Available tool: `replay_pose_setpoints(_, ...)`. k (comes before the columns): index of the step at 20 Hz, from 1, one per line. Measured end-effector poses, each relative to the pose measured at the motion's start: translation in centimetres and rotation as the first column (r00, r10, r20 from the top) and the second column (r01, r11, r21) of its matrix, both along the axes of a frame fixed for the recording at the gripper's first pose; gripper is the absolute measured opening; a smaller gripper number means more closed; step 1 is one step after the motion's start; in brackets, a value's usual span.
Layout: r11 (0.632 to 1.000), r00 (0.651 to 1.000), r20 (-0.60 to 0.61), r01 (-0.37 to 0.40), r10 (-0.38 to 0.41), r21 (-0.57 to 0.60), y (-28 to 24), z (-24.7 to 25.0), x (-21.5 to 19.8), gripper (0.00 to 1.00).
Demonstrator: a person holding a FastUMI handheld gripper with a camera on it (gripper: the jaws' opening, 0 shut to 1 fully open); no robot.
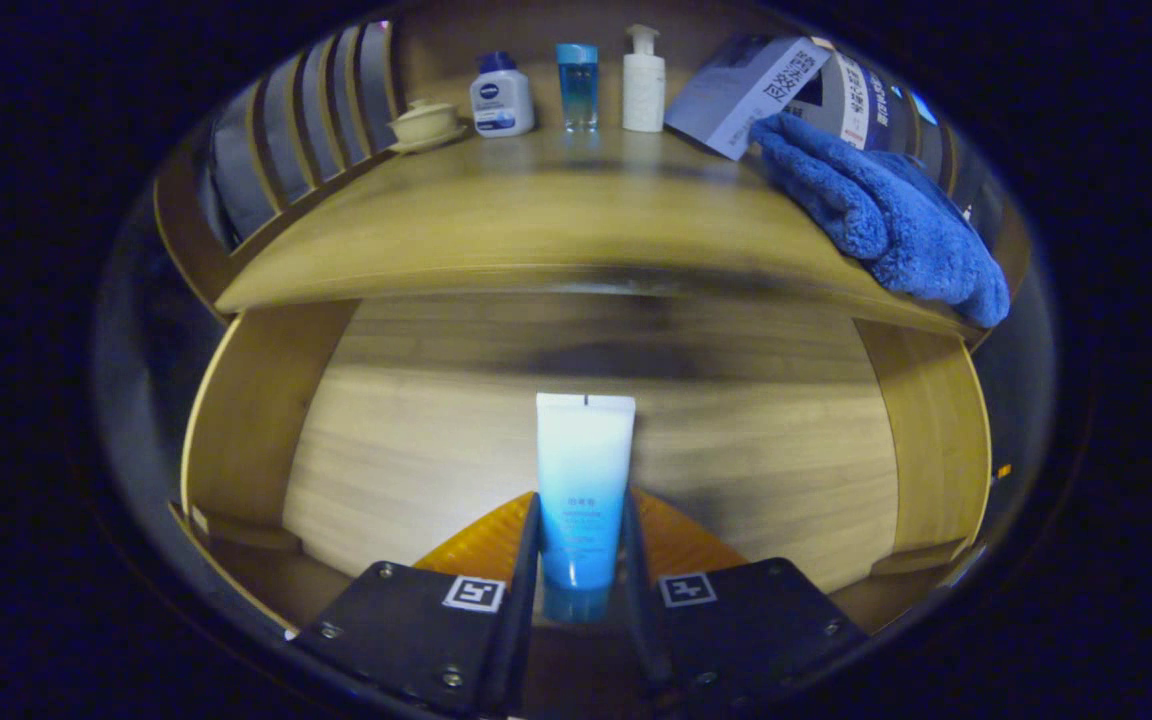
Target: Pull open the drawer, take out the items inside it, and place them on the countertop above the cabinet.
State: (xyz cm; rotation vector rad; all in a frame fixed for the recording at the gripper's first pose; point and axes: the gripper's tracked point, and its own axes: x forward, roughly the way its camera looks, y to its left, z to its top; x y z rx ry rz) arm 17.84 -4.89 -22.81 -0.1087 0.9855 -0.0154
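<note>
A blue-and-white squeeze tube (582, 480) stands upright between my two fingers, cap end down, and my gripper (581, 560) is shut on its lower blue part. The tube hangs above the open wooden drawer (416, 460), whose pale floor and side walls lie below and beyond the fingers. Above the drawer runs the wooden countertop (536, 215). The tube's cap is partly hidden between the fingers.
At the back of the countertop stand a white-and-blue bottle (501, 97), a small blue bottle (576, 85) and a white pump bottle (643, 82). A cream lidded cup (424, 124) sits left, a blue towel (886, 215) and a card (751, 90) right.
</note>
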Motion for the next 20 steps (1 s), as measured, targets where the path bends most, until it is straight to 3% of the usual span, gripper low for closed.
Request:
replay_pose_setpoints(6,0.997,0.984,0.164,-0.071,0.073,-0.019,1.7,4.4,-1.0,0.41)
replay_pose_setpoints(11,0.996,0.945,0.314,-0.09,0.093,-0.024,2.6,8.2,-1.6,0.41)
replay_pose_setpoints(16,0.994,0.857,0.504,-0.103,0.103,-0.029,3.8,13.6,0.2,0.42)
replay_pose_setpoints(20,0.996,0.768,0.64,-0.068,0.018,0.054,4.1,19.3,2.0,0.42)
